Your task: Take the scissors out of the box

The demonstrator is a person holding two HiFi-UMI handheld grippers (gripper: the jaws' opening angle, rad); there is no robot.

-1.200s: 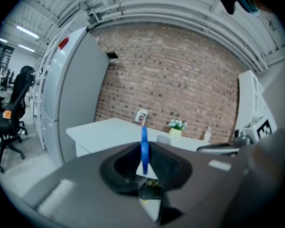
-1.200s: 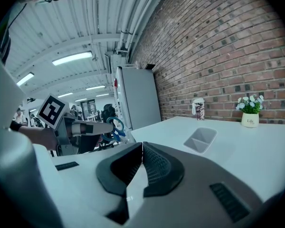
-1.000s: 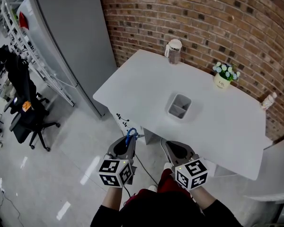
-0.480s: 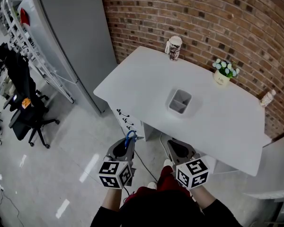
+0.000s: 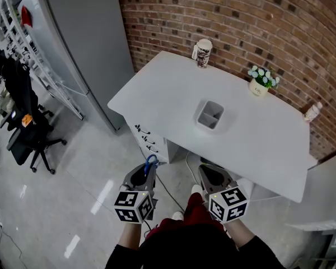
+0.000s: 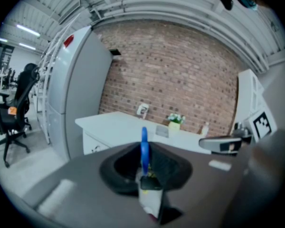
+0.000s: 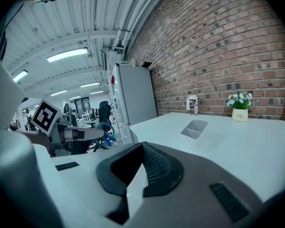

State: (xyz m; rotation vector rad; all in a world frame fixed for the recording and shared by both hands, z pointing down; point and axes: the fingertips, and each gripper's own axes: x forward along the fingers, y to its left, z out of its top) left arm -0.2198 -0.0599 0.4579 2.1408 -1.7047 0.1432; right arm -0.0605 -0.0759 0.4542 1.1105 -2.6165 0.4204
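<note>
Since the earlier frame, both tools sit a little lower in the head view, and the bench point(image 5: 157, 94) with everything on it lies slightly farther up and to the left in the picture.

The left tool point(image 5: 148, 171) has its jaws closed on the scissors point(image 5: 151, 161). Only one blue handle loop shows, standing upright above the pads. The blades are buried between the jaws and cannot be made out in any view. The left gripper view shows a dark part and a pale strip below the loop, both too blurred to identify.

The right tool point(image 5: 206, 171) has its jaws brought together with nothing between them.

Both tools are held over the floor point(image 5: 89, 172), short of the bench's near edge. The scissors are therefore out of the box point(image 5: 209, 115) and well apart from it. The box is grey, open-topped, and stands near the middle of the bench. An inner divider appears to split it in two, and its contents cannot be resolved.

At the brick wall point(image 5: 241, 21) side of the bench stand a lidded cup point(image 5: 203, 52), a small flower pot point(image 5: 260, 81) and a bottle point(image 5: 309, 112). The bottle is at the far right corner.

The drawer unit point(image 5: 151, 142) under the bench is partly covered by the benchtop. The person's forearms point(image 5: 133, 237) are cut off by the lower edge of the picture.
</note>
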